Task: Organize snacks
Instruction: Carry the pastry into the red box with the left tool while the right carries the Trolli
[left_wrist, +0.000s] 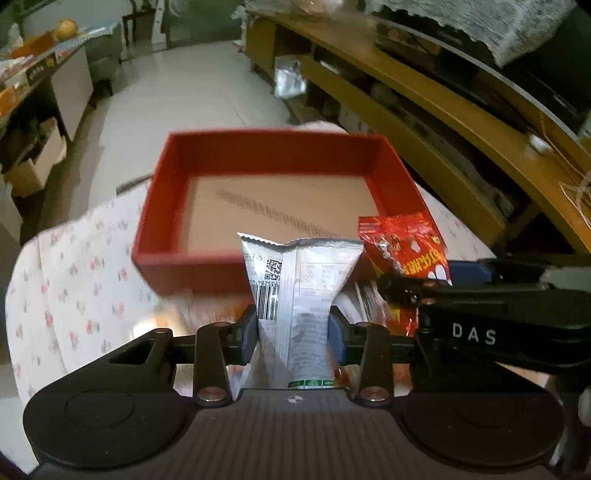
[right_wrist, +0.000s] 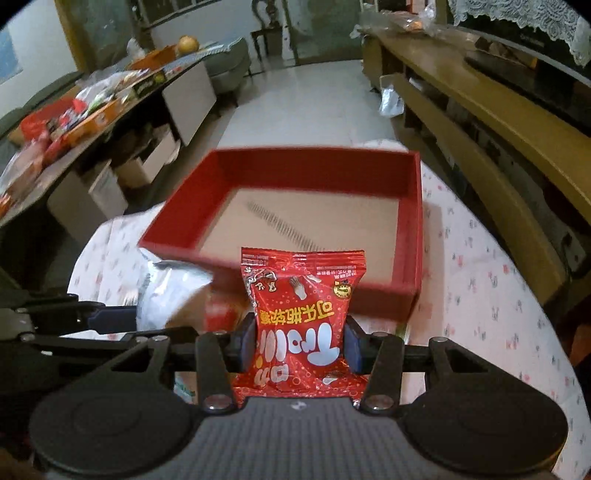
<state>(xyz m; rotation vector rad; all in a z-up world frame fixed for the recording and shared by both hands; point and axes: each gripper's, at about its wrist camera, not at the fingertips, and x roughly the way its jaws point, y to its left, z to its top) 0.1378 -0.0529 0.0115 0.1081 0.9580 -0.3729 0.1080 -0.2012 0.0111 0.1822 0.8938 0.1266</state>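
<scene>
My left gripper (left_wrist: 293, 328) is shut on a silver snack packet (left_wrist: 295, 280) that stands up between its blue pads, barcode facing me. My right gripper (right_wrist: 301, 341) is shut on a red snack packet (right_wrist: 301, 314) with white and yellow lettering. Both packets hang just in front of the near wall of a red open box (left_wrist: 207, 170) with a bare cardboard floor, on a floral tablecloth (left_wrist: 74, 266). The right gripper with the red packet (left_wrist: 406, 247) shows at the right of the left wrist view. At the left of the right wrist view, the silver packet (right_wrist: 166, 291) shows.
A wooden shelf unit (left_wrist: 424, 96) runs along the right of the table. A side table (right_wrist: 92, 107) piled with snack packs and boxes stands at the far left, across a tiled floor (right_wrist: 314, 99). The round table's edge (right_wrist: 554, 332) curves away at the right.
</scene>
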